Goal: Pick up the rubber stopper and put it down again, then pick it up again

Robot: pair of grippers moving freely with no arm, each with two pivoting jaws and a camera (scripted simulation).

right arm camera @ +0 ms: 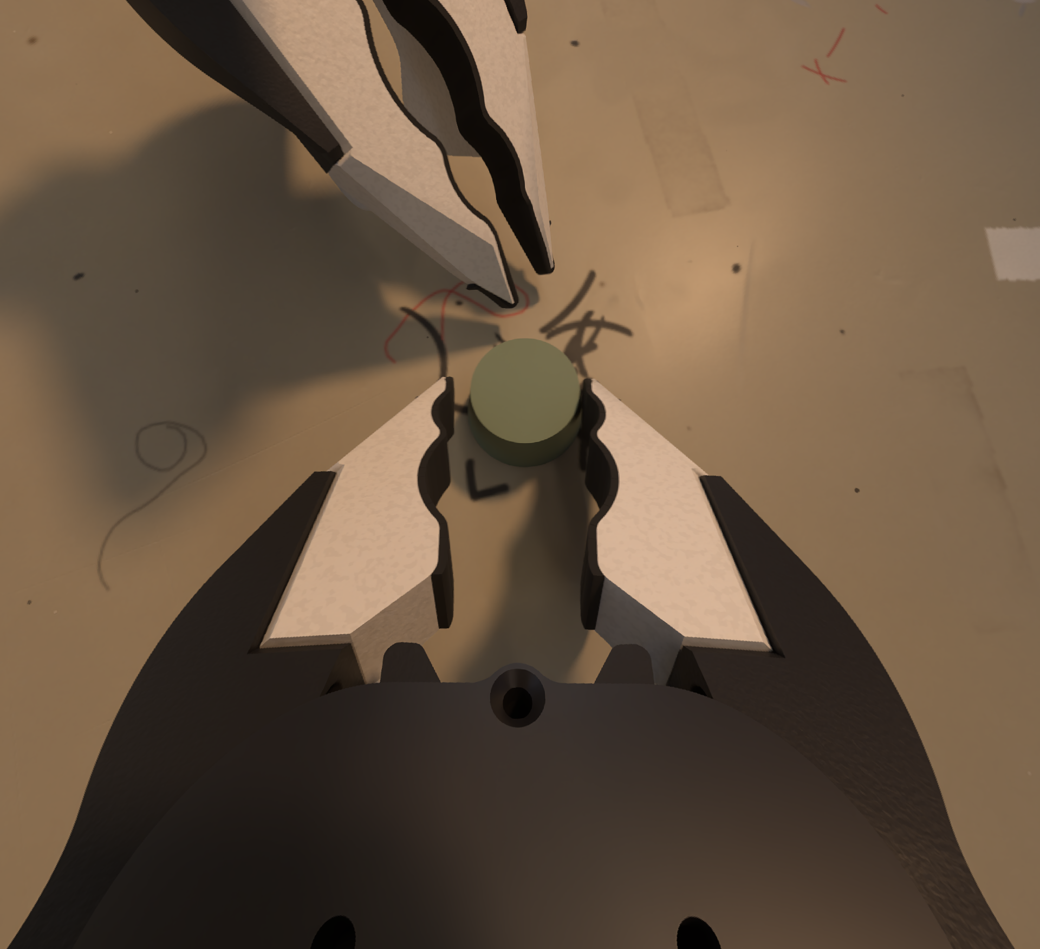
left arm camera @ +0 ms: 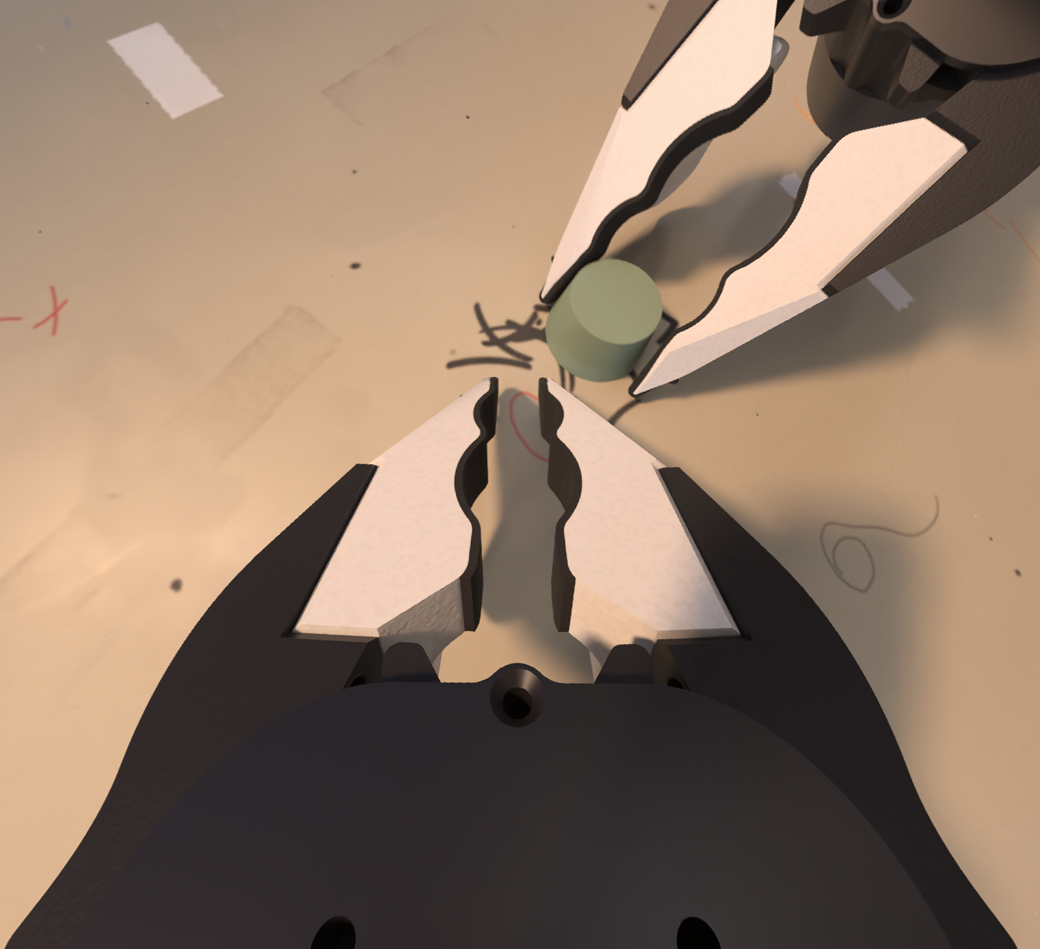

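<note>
Scuffed tan tabletop (left arm camera: 236,224) fills both views, marked with dark scribbles, thin red pen lines and pale tape patches; its edges are cut off everywhere. Part of the scribble lies hidden under the rubber stopper (right arm camera: 524,400), a short green cylinder standing upright on the tabletop, flat top up, its axis vertical. The right gripper (right arm camera: 518,394) reaches down at a slant with its fingers spread to either side of the stopper; whether the pads actually touch it is hard to make out, though one tip looks flush against it in the left wrist view. The left gripper (left arm camera: 518,386) angles down from the opposite side, just beside the stopper, its fingers nearly together with only a narrow gap, holding nothing.
</note>
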